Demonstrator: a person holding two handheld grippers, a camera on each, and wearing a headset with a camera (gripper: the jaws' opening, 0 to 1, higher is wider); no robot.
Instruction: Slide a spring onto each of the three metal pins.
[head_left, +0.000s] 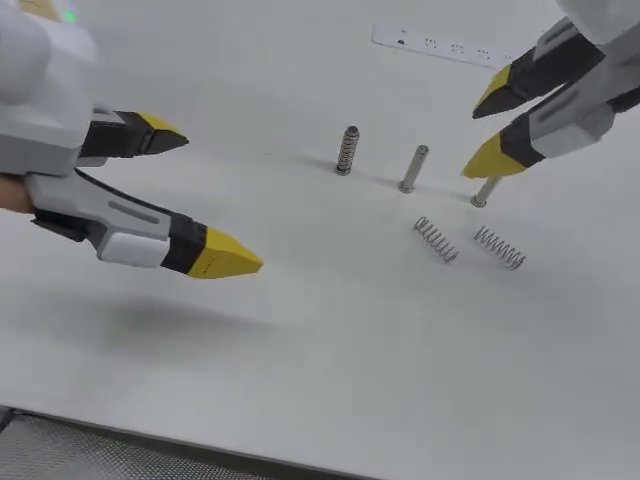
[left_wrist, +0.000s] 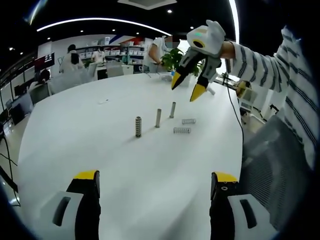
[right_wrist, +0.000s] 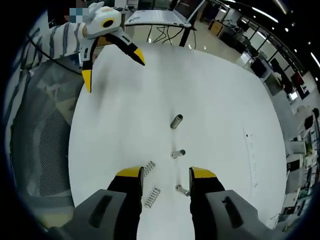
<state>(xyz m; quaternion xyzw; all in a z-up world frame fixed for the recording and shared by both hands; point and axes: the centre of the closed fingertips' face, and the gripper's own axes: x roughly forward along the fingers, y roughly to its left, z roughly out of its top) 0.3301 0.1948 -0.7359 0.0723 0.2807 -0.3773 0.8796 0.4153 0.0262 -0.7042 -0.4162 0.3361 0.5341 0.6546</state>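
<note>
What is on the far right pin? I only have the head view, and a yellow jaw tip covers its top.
Observer: Nothing. The right gripper view shows the third pin bare from top to base.
Operator: And what is beyond the table?
Observer: In the left gripper view, a person stands past its far edge.
</note>
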